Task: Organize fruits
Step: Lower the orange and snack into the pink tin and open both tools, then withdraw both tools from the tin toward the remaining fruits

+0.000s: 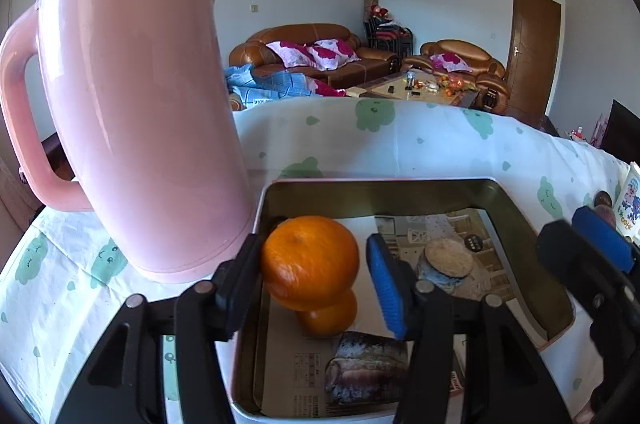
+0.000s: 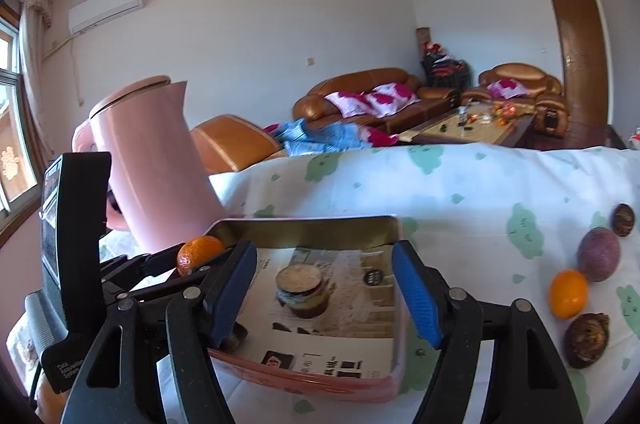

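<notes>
1. Fingers (image 1: 386, 284) of the left gripper (image 1: 316, 276) stand apart around an orange (image 1: 310, 260); the black finger touches it, the blue pad shows a slim gap.
2. That orange hangs over the near-left corner of the pink tin tray (image 1: 384, 183), above a second orange (image 1: 330, 316) lying on the tray's paper lining.
3. Right gripper (image 2: 324, 288) is spread wide and empty over the tray (image 2: 308, 224).
4. Beside the tray on the tabletop (image 2: 460, 191) lie another orange (image 2: 568, 294) and a purple fruit (image 2: 599, 254); a pink kettle (image 1: 136, 103) stands left.

"Data Acquisition System" on left gripper's black handle (image 2: 66, 370)
</notes>
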### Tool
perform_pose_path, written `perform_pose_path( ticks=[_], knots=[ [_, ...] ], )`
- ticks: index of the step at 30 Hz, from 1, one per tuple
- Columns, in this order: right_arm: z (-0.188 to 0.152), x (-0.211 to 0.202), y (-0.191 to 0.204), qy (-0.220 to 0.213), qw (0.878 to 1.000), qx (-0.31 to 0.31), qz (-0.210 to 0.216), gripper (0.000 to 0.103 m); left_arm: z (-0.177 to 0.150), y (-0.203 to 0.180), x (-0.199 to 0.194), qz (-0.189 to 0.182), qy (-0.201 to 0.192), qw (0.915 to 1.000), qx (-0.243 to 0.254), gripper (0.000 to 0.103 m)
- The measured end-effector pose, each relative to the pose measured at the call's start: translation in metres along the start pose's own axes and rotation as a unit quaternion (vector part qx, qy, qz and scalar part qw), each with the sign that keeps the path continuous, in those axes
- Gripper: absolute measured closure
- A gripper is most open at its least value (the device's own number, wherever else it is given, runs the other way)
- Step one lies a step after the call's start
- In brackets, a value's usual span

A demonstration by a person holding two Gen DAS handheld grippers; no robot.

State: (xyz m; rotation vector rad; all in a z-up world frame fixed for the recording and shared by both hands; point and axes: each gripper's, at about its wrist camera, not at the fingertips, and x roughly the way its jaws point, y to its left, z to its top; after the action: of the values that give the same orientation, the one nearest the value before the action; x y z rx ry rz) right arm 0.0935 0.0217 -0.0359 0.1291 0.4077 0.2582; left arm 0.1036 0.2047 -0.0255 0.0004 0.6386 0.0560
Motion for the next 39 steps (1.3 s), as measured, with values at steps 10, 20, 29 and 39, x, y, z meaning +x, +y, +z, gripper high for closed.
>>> perform_pose_path(
  ticks=[10, 20, 29, 39],
  knots=[
    [0.001, -0.039, -0.004, -0.089, 0.983, -0.047, -0.153, 0.025, -0.003, -0.018, -0.03, 0.043, -0.08, 0.9953, 0.034, 0.0],
    [-0.004, -0.048, -0.007, -0.081, 0.984, -0.045, -0.152, 0.024, -0.007, -0.009, -0.042, 0.046, -0.095, 0.9945, 0.002, 0.0],
    [-0.01, -0.06, -0.007, -0.085, 0.984, -0.049, -0.148, 0.024, -0.014, -0.01, -0.054, 0.06, -0.112, 0.9918, -0.012, 0.0],
    [-0.014, -0.071, -0.016, -0.082, 0.984, -0.049, -0.151, 0.024, -0.026, -0.023, -0.076, 0.059, -0.134, 0.9891, -0.01, 0.0]
  ],
)
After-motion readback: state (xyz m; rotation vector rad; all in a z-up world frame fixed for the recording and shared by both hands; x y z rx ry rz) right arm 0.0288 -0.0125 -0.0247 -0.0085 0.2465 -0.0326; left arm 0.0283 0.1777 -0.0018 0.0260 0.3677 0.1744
